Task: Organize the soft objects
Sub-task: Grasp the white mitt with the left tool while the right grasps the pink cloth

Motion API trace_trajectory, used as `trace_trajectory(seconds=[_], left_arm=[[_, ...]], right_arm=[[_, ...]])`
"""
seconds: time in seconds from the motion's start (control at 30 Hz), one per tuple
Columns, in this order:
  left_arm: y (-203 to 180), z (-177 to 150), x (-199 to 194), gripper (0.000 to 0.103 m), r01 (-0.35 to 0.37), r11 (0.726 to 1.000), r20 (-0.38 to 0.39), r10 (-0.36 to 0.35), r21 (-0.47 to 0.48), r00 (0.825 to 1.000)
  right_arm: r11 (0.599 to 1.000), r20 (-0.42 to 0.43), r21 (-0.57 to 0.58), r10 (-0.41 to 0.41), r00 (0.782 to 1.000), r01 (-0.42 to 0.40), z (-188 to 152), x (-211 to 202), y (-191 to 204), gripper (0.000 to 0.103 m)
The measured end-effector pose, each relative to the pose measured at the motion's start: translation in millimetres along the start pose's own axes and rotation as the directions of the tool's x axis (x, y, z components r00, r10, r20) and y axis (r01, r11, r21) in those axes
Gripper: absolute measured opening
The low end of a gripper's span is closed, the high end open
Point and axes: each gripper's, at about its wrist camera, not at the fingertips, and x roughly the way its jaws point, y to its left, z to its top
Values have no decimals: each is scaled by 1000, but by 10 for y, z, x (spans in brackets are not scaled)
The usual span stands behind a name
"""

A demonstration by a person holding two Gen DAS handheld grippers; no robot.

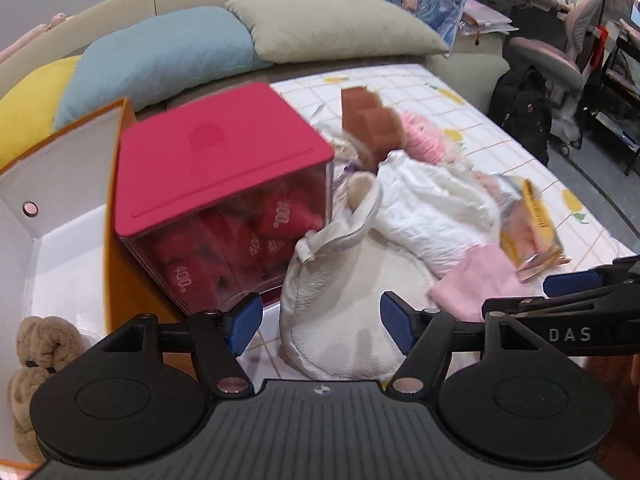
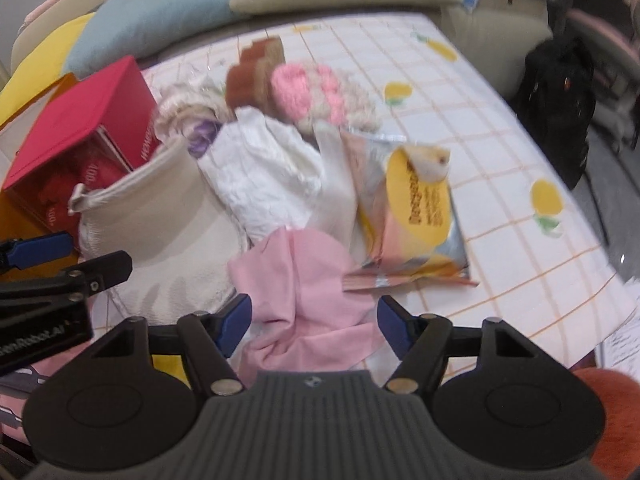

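Left claw (image 1: 322,322): spread wide, empty, over the cream pouch (image 1: 340,320).
Right claw (image 2: 314,322): spread wide, empty, its fingers either side of the pink cloth (image 2: 308,292).
Pile: white crumpled fabric (image 2: 268,168), pink knit (image 2: 308,92), snack packet (image 2: 416,208) on the checked bed sheet (image 2: 500,140).
Left side: red-lidded box (image 1: 216,156) beside the orange box (image 1: 52,184).

Your open stretch is the bed sheet (image 2: 500,152) along its right edge. The heap blocks the middle: cream cushion (image 1: 344,320), white cloth (image 1: 432,208), snack packet (image 2: 416,216). The red-lidded box (image 1: 216,184) walls off the left edge.
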Motion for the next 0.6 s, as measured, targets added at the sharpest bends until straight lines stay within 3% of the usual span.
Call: trace_trajectory(seconds=[0.43, 0.6], left_arm=[[145, -63, 349, 80, 36, 998, -21, -37, -44, 999], [177, -105, 398, 78, 47, 998, -30, -48, -48, 998]], right_arm=[[997, -18, -74, -38, 999, 36, 12, 240, 167, 62], [991, 0, -125, -45, 999, 45, -5, 229, 228, 48]])
